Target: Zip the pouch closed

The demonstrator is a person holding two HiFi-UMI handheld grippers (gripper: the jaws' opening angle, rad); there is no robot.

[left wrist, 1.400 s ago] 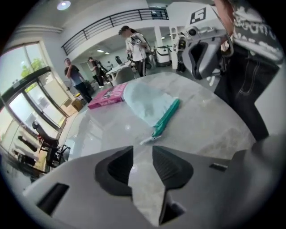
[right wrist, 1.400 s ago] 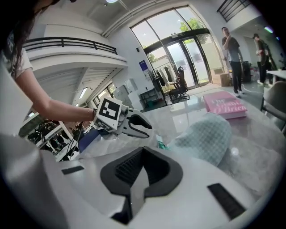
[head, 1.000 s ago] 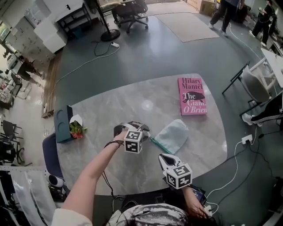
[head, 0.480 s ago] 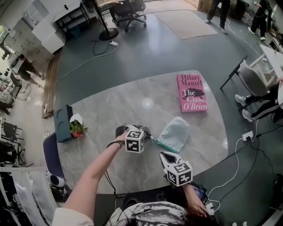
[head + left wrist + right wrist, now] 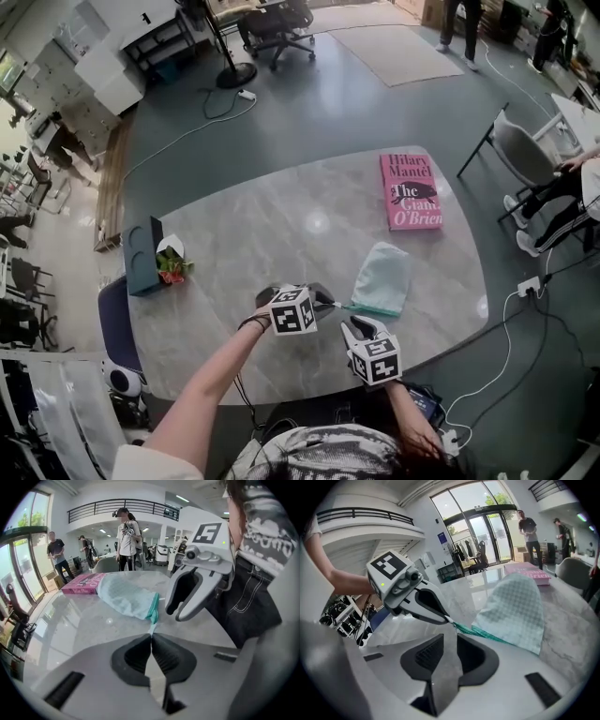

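Pouch [image 5: 382, 277]: laid flat on the table [image 5: 244, 234], on the person's side of the book [image 5: 412, 190] and apart from it; the teal zip edge [image 5: 372, 308] is turned away from the book.
Pull tab [image 5: 151, 629]: at the zip's left end, far from the book.
Left gripper [image 5: 333, 304]: its jaws have just been closing and are clenched on the pull tab; the pouch lies beyond its tips, toward the book.
Right gripper [image 5: 361, 323]: released, nothing between the jaws; held just short of the zip edge, on the side away from the book.

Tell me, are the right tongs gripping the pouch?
No, the right tongs stand open and empty, short of the pouch.
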